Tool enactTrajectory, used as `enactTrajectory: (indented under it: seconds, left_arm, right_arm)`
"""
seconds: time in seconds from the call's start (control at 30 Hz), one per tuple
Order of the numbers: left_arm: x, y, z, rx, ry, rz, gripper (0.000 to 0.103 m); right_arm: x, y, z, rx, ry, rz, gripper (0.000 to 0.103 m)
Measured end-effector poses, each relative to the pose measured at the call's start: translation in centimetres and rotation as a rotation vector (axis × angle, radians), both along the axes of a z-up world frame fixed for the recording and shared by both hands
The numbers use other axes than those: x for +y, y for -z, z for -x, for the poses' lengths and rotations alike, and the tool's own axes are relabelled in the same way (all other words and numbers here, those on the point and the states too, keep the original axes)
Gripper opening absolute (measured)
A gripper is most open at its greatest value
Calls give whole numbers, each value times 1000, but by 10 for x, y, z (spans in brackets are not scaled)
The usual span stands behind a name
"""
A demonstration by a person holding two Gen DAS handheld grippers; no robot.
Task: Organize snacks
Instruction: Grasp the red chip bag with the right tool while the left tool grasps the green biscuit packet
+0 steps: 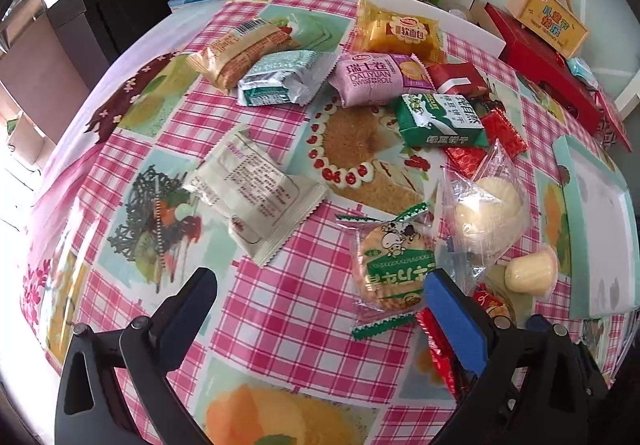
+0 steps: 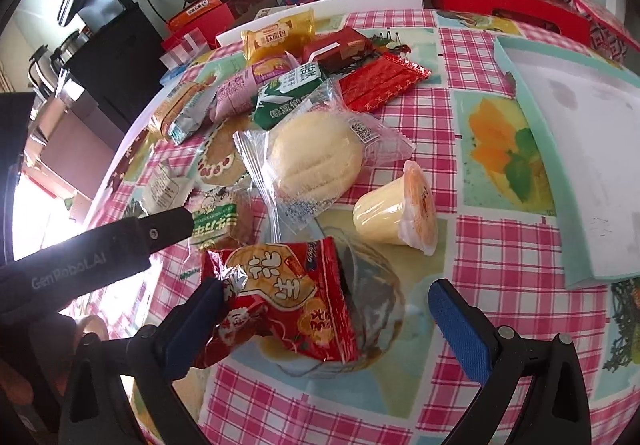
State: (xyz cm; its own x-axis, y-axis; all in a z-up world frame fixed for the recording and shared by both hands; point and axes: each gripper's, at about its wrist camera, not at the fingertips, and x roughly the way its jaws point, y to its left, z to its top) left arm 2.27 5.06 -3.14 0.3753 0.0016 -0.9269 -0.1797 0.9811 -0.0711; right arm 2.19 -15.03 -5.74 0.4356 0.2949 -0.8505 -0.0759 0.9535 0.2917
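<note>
Both grippers gape empty — left gripper point(image 1: 320, 293) over bare cloth, right gripper point(image 2: 326, 301) straddling red packet point(image 2: 288, 309).

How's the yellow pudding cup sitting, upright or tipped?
Tipped. The pudding cup lies on its side on the tablecloth, its sealed orange lid facing sideways toward the tray.

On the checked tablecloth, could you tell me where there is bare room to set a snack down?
Bare cloth lies left of the white packet, toward the table edge, and between the pudding cup and the teal tray. The far middle is crowded: the purple roll and green biscuit pack touch their neighbours.
</note>
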Motion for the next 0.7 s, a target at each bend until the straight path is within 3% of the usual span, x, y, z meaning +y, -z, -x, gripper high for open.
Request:
enactTrajectory:
  seconds: [0.13,0.33,0.4,0.53,0.6,0.7]
  left_arm:
    - [-4,6,-9,22,11,46,103]
    - [-15,15,-19,46,30,54,103]
    - [-20,19,-22,51,40,48,92]
    - [-29,22,-28,48,66,84,73]
    - [-34,23,-29,47,82,84,52]
    - [-42,25,-31,40,97,59,51]
  right_arm:
    - [0,1,-2,-1,5,-23,99]
    - [4,-1,-2,5,-20,-108,75]
    - [3,-1,-3,14,-23,-150,64]
    - [0,-4,-1,6,-1,-161,57]
    - [-3,-4,-1,3,9,-167,54]
    - [-5,-5,-1,4,11,-165,53]
